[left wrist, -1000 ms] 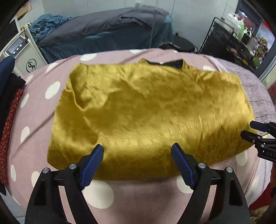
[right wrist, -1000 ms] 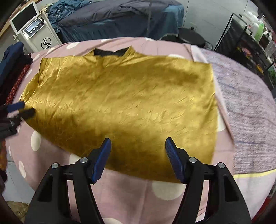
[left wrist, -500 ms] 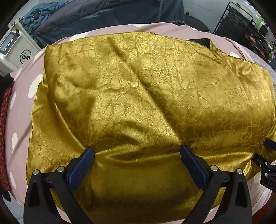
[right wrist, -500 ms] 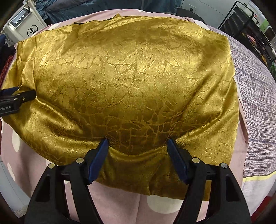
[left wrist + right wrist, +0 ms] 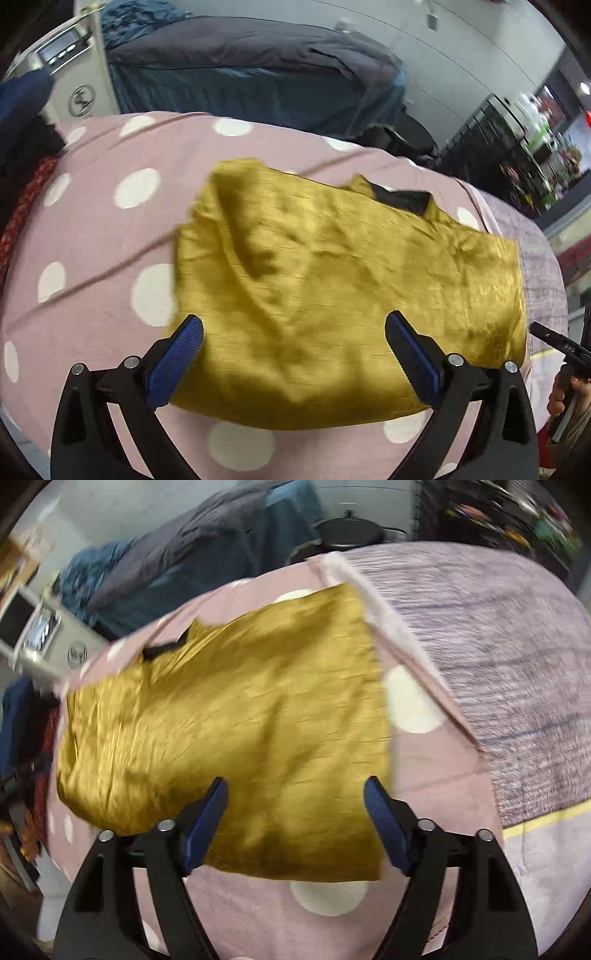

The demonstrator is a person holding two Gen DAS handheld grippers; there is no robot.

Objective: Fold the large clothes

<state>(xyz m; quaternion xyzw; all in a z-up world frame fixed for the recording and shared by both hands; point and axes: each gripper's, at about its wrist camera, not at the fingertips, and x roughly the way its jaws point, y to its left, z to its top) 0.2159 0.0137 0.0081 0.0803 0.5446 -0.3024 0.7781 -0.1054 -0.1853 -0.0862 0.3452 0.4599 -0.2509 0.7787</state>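
A shiny gold garment (image 5: pixel 347 295) with a black inner collar (image 5: pixel 402 197) lies folded on a pink sheet with white dots (image 5: pixel 92 229). It also shows in the right wrist view (image 5: pixel 236 723). My left gripper (image 5: pixel 293 356) is open and empty, above the garment's near edge. My right gripper (image 5: pixel 295 821) is open and empty, above the garment's near right part. The right gripper's tip (image 5: pixel 554 341) shows at the right edge of the left wrist view. Both views are motion blurred.
A grey striped blanket (image 5: pixel 498 657) covers the right side of the surface. A dark grey and blue covered bed (image 5: pixel 251 74) stands behind. A white machine (image 5: pixel 70 81) and dark clothes (image 5: pixel 22 122) are at the left, and a black rack (image 5: pixel 517 147) at the right.
Both grippers have pulled back and up from the garment, which now looks smaller and farther off. The garment lies narrower than a second ago, with more dotted sheet showing at its left.
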